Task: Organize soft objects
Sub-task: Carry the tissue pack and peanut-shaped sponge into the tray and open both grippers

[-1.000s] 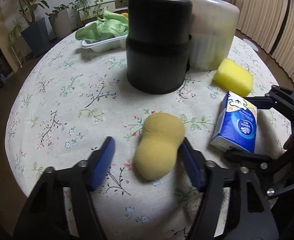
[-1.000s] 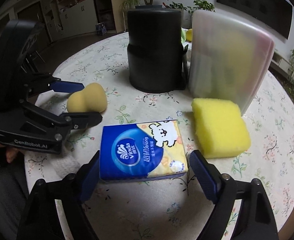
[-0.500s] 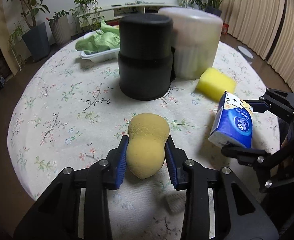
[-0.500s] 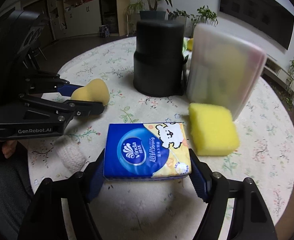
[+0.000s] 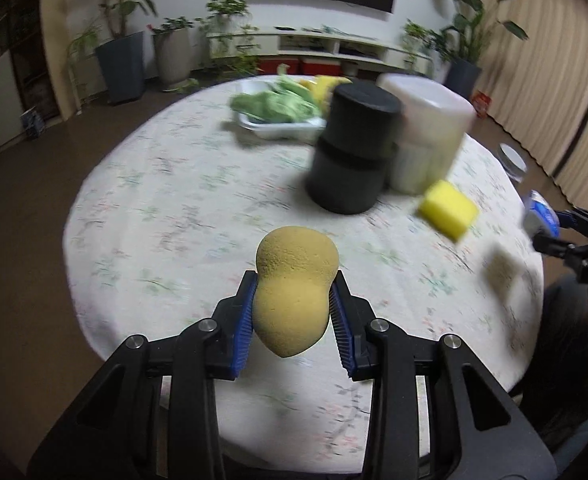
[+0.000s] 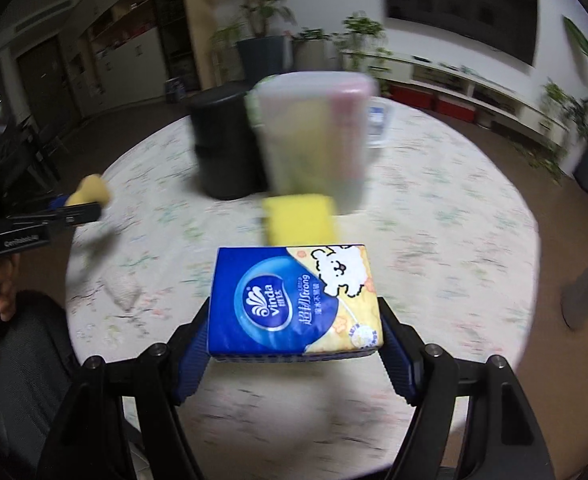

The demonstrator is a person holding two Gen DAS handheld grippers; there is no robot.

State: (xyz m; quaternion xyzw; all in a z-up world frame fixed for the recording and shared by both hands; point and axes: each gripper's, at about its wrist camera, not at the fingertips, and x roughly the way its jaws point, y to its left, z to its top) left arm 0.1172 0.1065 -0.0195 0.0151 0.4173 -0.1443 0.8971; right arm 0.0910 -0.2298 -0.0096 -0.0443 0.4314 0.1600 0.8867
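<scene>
My left gripper [image 5: 292, 312] is shut on a tan gourd-shaped sponge [image 5: 294, 288] and holds it above the round flowered table [image 5: 165, 200]. My right gripper [image 6: 294, 344] is shut on a blue and yellow tissue pack [image 6: 294, 300], also lifted off the table. The right gripper with the pack shows at the right edge of the left wrist view [image 5: 542, 220]. The left gripper with the sponge shows at the left of the right wrist view [image 6: 89, 196]. A yellow block sponge [image 5: 448, 210] lies on the table; it also shows in the right wrist view [image 6: 300, 216].
A black cylinder container [image 5: 354, 152] and a translucent lidded box [image 5: 426, 136] stand mid-table. A white tray [image 5: 277, 128] with green cloth sits behind them. A small pale knitted item [image 6: 123, 292] lies near the table's front edge. Potted plants stand on the floor around.
Both grippers have risen well above the table with their objects; the sponge and the tissue pack have left the cloth. Both views are motion-blurred.
</scene>
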